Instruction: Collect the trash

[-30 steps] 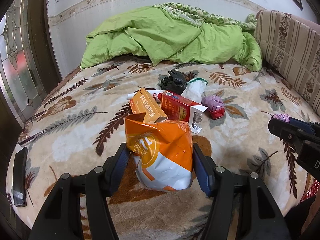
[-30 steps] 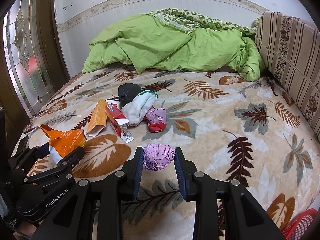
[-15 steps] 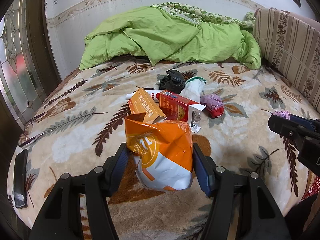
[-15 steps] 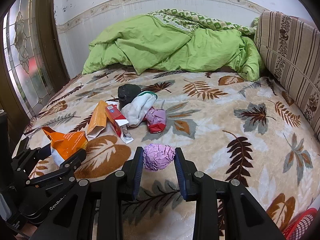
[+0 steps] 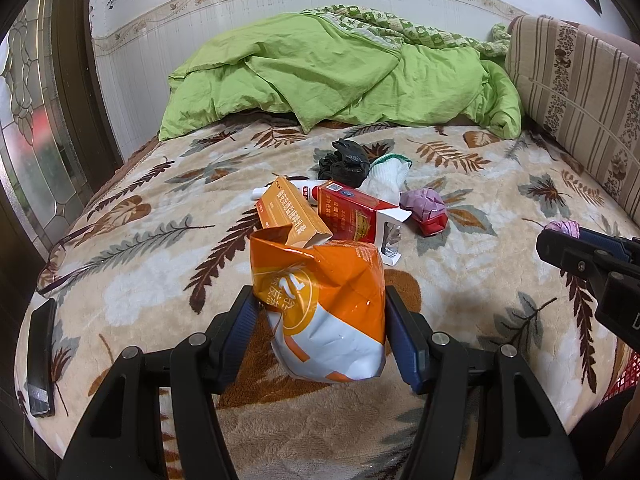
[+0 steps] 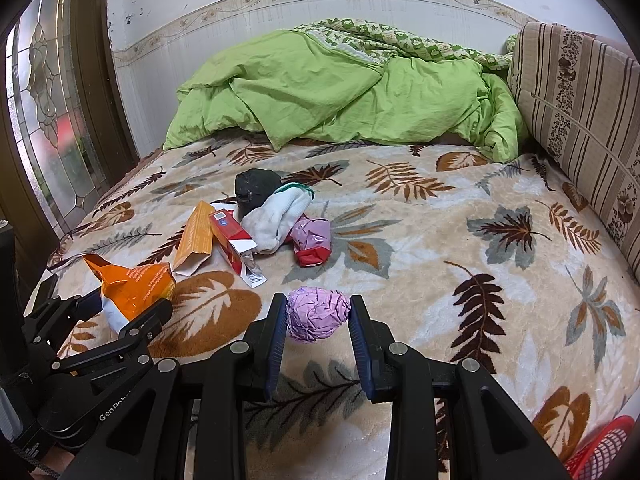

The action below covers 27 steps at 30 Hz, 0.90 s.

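Leaf-print blanket [image 6: 420, 240]; "GenRobot" lettering on left claw [image 6: 132, 300] around orange bag [image 6: 132, 286].

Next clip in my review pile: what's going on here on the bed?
A person with a gripper in each hand is collecting trash off a bed. The left gripper is clamped on an orange snack bag; the right gripper is clamped on a purple paper ball. More litter lies in a pile mid-bed. A red basket shows at the lower right edge.

Trash pile [image 6: 260, 224] before quilt [image 6: 340, 92]
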{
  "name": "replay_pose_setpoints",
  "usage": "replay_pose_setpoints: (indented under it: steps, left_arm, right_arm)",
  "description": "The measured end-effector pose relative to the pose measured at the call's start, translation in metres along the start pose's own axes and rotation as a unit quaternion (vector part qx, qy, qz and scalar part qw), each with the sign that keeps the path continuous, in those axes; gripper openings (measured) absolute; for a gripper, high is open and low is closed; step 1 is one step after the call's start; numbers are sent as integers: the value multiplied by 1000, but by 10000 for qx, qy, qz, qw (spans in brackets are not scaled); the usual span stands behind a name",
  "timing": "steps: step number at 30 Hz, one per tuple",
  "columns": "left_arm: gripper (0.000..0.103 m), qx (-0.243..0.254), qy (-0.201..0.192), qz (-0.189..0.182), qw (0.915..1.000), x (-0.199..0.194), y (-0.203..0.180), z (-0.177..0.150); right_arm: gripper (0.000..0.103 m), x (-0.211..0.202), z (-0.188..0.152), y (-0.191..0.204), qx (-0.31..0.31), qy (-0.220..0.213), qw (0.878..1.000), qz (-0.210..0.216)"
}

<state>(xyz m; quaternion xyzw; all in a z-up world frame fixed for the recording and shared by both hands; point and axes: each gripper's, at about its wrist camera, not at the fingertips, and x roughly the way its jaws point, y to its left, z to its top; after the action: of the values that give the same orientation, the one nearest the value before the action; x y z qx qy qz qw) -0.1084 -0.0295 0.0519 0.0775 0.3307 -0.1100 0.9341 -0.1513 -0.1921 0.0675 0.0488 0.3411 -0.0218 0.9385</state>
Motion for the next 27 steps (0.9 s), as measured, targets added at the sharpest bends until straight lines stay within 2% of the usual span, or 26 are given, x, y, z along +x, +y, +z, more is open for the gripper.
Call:
replay_pose_setpoints:
  steps: [27]
  left_arm:
    - [61, 7, 0, -5, 10000, -1, -3, -1]
  right_arm:
    - [33, -1, 1, -2, 29, -20, 10000, 3]
